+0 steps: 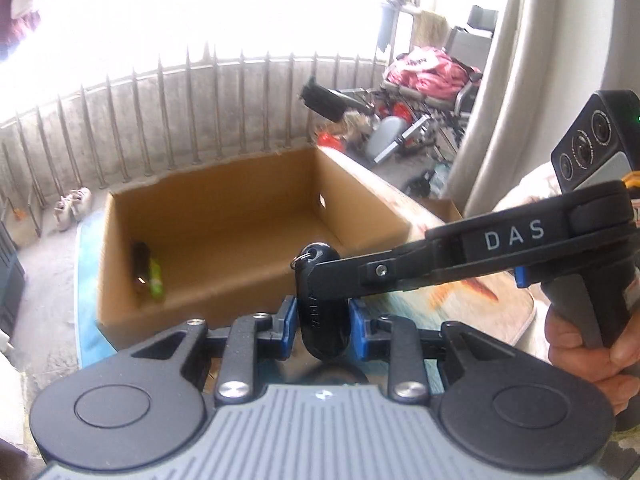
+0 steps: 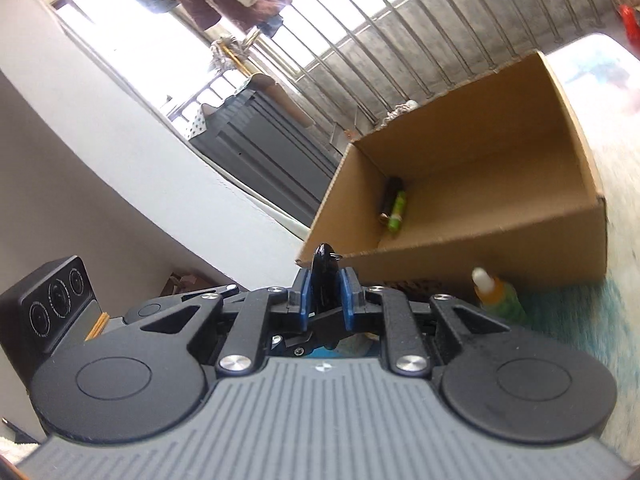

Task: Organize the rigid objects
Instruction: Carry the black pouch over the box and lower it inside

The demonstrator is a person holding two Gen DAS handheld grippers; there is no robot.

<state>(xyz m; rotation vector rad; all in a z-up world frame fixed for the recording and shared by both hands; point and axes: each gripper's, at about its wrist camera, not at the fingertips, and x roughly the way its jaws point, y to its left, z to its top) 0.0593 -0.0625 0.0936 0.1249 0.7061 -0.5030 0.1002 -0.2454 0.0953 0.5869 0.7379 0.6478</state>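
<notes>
Gripping one black fob point(image 1: 322, 312) from two sides: left gripper point(image 1: 322, 322) clamped on its lower body, right gripper point(image 1: 316, 268) pinched hard on its upper end by the keyring. Held in the air just short of the box point(image 1: 240, 280), above a patterned mat point(image 1: 492, 308).

Risk nearest first: two grips on one small hard thing, so any mismatch in pull could twist or snap it loose, dropping it on the mat short of the box. Letting go unevenly could flick it sideways.

Next, the near box wall: a low carry would clip that edge. Beyond it, wide bare floor inside, only a dark bottle point(image 2: 391, 200) and a green tube point(image 2: 397, 212) along the left wall, possibly touching; blur hides it. Also a small capped bottle point(image 2: 496, 296) outside, against the front wall, easily knocked on the right side. Railing point(image 1: 200, 120) well beyond, no hindrance.
</notes>
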